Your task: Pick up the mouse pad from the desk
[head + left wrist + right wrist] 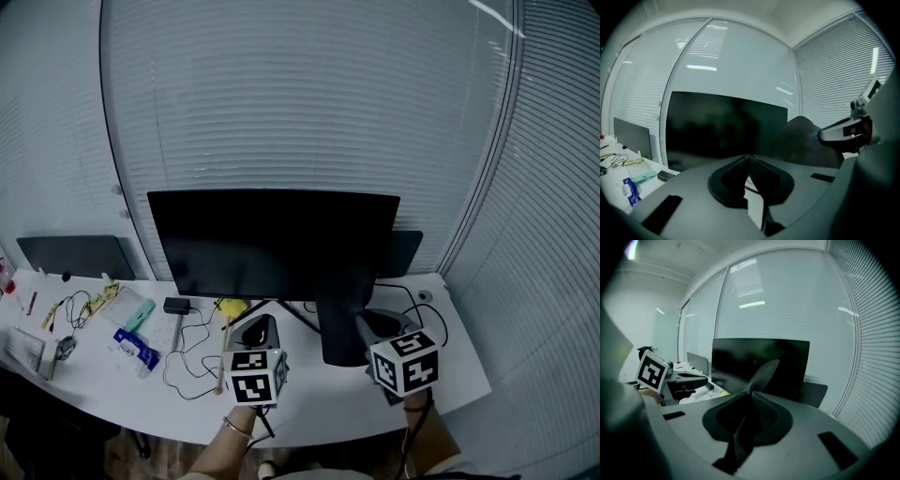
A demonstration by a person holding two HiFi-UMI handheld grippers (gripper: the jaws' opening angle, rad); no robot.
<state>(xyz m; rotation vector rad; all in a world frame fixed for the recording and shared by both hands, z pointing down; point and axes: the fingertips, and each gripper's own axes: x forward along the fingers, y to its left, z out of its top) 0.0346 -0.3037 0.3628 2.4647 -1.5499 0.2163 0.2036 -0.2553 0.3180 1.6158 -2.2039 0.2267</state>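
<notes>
Mouse pad [765, 373], edge pinched in right claw [750, 393], rises before monitor [736, 357].

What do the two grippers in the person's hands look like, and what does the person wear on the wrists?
Both the left gripper and the right gripper have a smooth grey body with dark jaw pads. Each carries a white cube printed with black square markers. A thin bracelet circles the left wrist; a dark cable seems to run below the right gripper.
</notes>
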